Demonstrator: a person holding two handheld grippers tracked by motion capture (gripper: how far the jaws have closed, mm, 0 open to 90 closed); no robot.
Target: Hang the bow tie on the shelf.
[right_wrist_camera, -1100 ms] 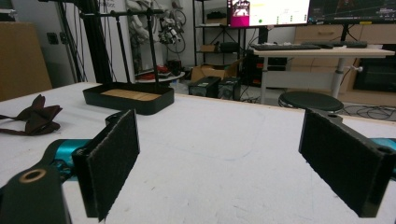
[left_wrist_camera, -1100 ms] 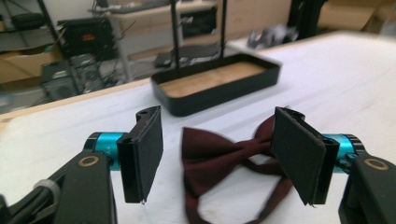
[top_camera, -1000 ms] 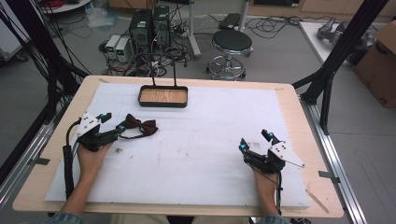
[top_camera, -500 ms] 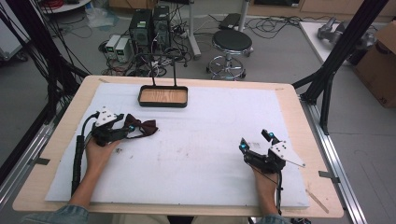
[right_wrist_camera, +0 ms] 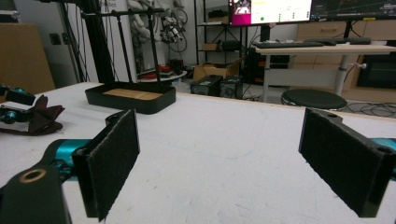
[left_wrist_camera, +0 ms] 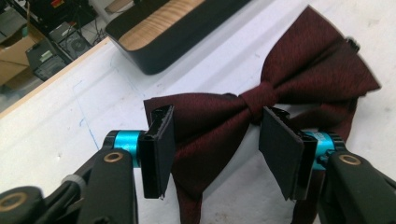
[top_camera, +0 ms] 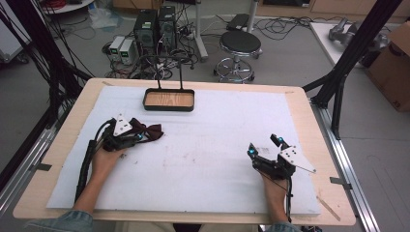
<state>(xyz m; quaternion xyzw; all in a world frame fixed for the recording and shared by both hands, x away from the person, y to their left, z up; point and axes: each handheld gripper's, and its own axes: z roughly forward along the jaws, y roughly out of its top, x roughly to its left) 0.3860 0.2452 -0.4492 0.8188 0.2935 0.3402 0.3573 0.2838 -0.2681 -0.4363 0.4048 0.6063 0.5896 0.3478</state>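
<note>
A dark red bow tie (top_camera: 149,130) lies flat on the white mat at the left. My left gripper (top_camera: 138,136) is at its near end. In the left gripper view the bow tie (left_wrist_camera: 299,70) spreads ahead, and my left gripper (left_wrist_camera: 217,119) stands open with one wing lying between its two pads; the pads stand apart from the cloth. My right gripper (top_camera: 263,146) rests on the mat at the right, open and with nothing in it. In its own view my right gripper (right_wrist_camera: 219,144) has bare mat between its wide-set pads, and the bow tie (right_wrist_camera: 44,119) lies far off to the left.
A black tray with a wooden floor (top_camera: 169,108) stands at the back of the mat, a thin black stand rising behind it; its wall (left_wrist_camera: 187,51) is just beyond the bow tie. Wooden table edges frame the mat. A stool (top_camera: 240,43) and computers stand on the floor beyond.
My left gripper has slid right along the mat to the bow tie, and its jaws now straddle the near wing. The right gripper has stayed still.
</note>
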